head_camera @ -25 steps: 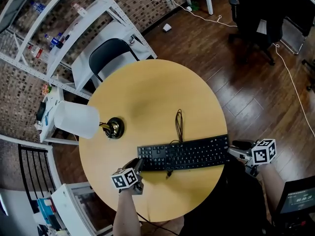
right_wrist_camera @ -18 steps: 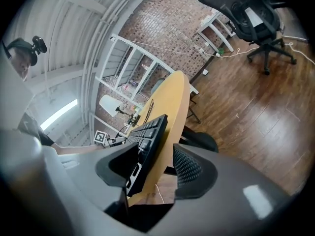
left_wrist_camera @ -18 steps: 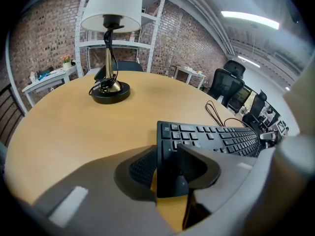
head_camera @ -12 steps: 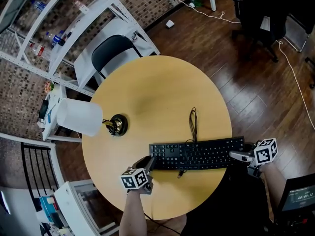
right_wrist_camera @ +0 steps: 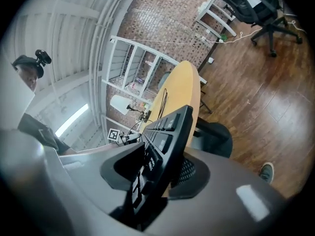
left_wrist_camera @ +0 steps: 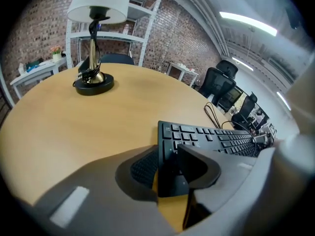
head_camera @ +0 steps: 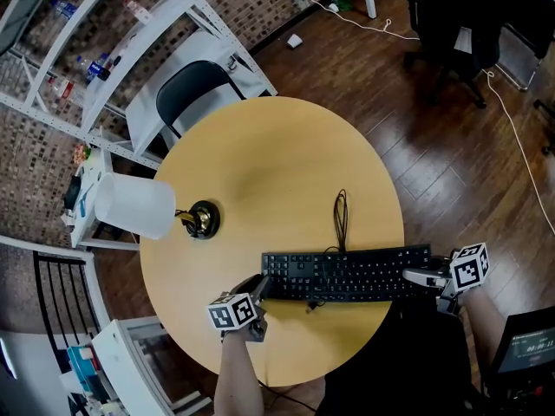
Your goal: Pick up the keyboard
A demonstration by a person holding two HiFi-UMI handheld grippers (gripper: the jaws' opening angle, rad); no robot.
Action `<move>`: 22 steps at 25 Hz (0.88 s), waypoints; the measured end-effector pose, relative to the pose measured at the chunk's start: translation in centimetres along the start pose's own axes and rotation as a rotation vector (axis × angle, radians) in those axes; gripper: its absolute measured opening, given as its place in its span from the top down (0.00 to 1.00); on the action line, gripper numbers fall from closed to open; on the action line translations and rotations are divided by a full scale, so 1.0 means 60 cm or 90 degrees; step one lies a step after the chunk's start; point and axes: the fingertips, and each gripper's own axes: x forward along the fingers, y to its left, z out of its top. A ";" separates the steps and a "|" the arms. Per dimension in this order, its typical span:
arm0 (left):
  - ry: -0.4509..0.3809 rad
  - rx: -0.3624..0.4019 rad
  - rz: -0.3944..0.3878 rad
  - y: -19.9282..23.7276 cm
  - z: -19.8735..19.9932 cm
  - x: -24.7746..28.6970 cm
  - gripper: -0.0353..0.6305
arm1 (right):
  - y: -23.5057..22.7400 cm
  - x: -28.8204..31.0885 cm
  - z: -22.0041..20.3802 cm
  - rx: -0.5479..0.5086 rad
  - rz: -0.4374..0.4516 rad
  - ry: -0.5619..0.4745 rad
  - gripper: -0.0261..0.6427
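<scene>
A black keyboard (head_camera: 347, 274) lies along the near side of the round wooden table (head_camera: 260, 163). Its right end juts past the table's edge. My left gripper (head_camera: 258, 289) is shut on the keyboard's left end. In the left gripper view that corner of the keyboard (left_wrist_camera: 216, 136) sits pinched inside the left gripper (left_wrist_camera: 170, 170). My right gripper (head_camera: 418, 276) holds the overhanging right end. Its jaws are closing, one on the keys and one under the keyboard (right_wrist_camera: 170, 129), seen in the right gripper (right_wrist_camera: 158, 165) view. The keyboard's cable (head_camera: 340, 219) loops across the table.
A desk lamp with a white shade (head_camera: 134, 208) and dark round base (head_camera: 201, 222) stands at the table's left. Behind the table are a dark chair (head_camera: 195, 94) and white shelves (head_camera: 104, 50). An office chair (head_camera: 451, 24) stands on the wood floor at the far right.
The keyboard has slid to the right, so its right end now hangs over the table edge. The right gripper's jaws have come together on that end. The left gripper followed, still gripping.
</scene>
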 end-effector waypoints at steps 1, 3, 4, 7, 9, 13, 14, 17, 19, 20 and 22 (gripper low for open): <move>0.004 -0.002 -0.007 0.000 -0.001 0.001 0.62 | 0.002 -0.001 -0.005 0.001 0.006 0.004 0.76; 0.007 0.007 -0.020 -0.004 -0.001 0.005 0.61 | -0.001 -0.007 -0.009 -0.008 0.003 0.012 0.76; 0.005 0.008 -0.026 -0.005 0.001 0.007 0.61 | -0.001 -0.008 -0.009 -0.005 0.007 0.010 0.76; -0.006 -0.017 -0.034 -0.004 0.000 0.011 0.61 | -0.001 -0.005 -0.006 0.001 0.014 -0.003 0.76; -0.014 -0.035 -0.034 -0.002 -0.006 0.008 0.62 | 0.002 -0.004 -0.010 -0.003 0.014 0.000 0.76; -0.013 -0.025 -0.043 -0.009 -0.005 -0.002 0.62 | 0.016 -0.008 -0.003 -0.035 0.023 0.021 0.77; -0.009 -0.022 -0.046 -0.011 -0.004 -0.003 0.62 | 0.022 -0.009 -0.001 -0.045 0.027 0.031 0.78; -0.002 -0.029 -0.053 -0.014 -0.003 -0.009 0.62 | 0.033 -0.009 -0.001 -0.064 0.029 0.058 0.78; -0.013 -0.043 -0.060 -0.012 -0.003 -0.015 0.61 | 0.039 -0.009 0.001 -0.065 0.036 0.058 0.80; -0.022 -0.049 -0.065 -0.011 -0.004 -0.017 0.61 | 0.042 -0.008 0.002 -0.067 0.040 0.058 0.81; -0.038 -0.054 -0.075 -0.009 -0.005 -0.022 0.61 | 0.043 -0.006 0.001 -0.073 0.044 0.063 0.81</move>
